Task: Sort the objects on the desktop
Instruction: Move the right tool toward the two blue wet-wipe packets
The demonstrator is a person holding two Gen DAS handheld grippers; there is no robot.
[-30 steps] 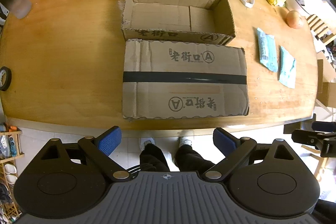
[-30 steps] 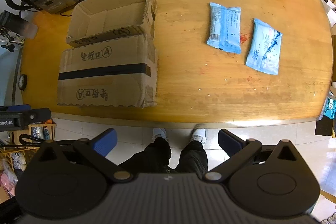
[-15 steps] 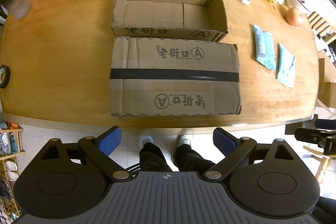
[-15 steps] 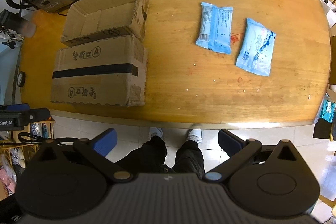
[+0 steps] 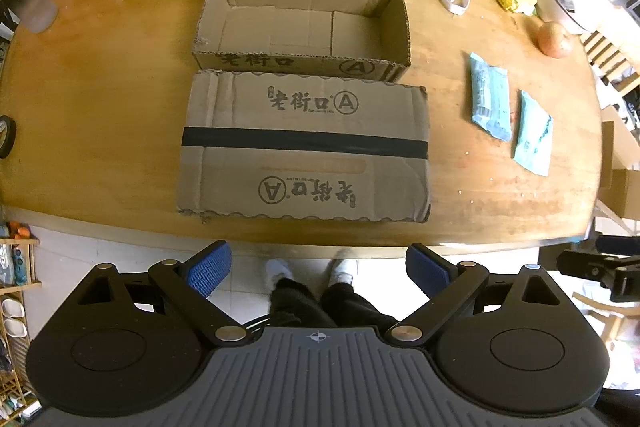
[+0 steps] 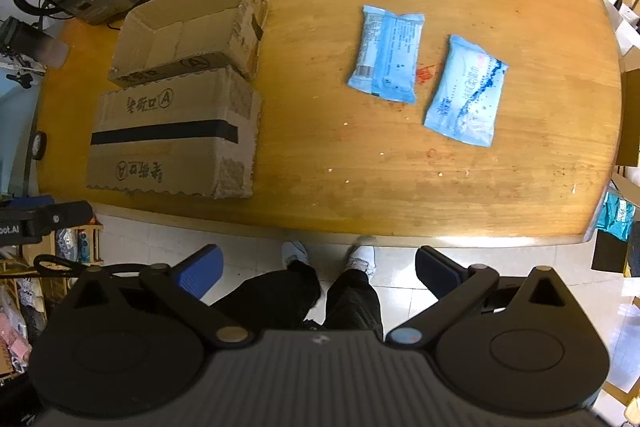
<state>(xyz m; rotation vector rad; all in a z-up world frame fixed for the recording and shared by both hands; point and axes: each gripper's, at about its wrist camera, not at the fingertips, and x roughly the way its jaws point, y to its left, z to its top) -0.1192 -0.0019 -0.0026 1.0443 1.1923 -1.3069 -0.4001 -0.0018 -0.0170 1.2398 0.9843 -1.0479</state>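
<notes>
approach step: left gripper (image 5: 319, 267) and right gripper (image 6: 316, 267) both spread wide, empty; blue packets (image 6: 386, 53) at 1 o'clock; open box (image 5: 304, 23) awaits filling.

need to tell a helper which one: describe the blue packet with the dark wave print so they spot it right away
On the wooden table, look right of the two cardboard boxes to a pair of blue packets. It is the right-hand packet, nearer the table's edge; its neighbour shows fine text and a barcode instead.
</notes>
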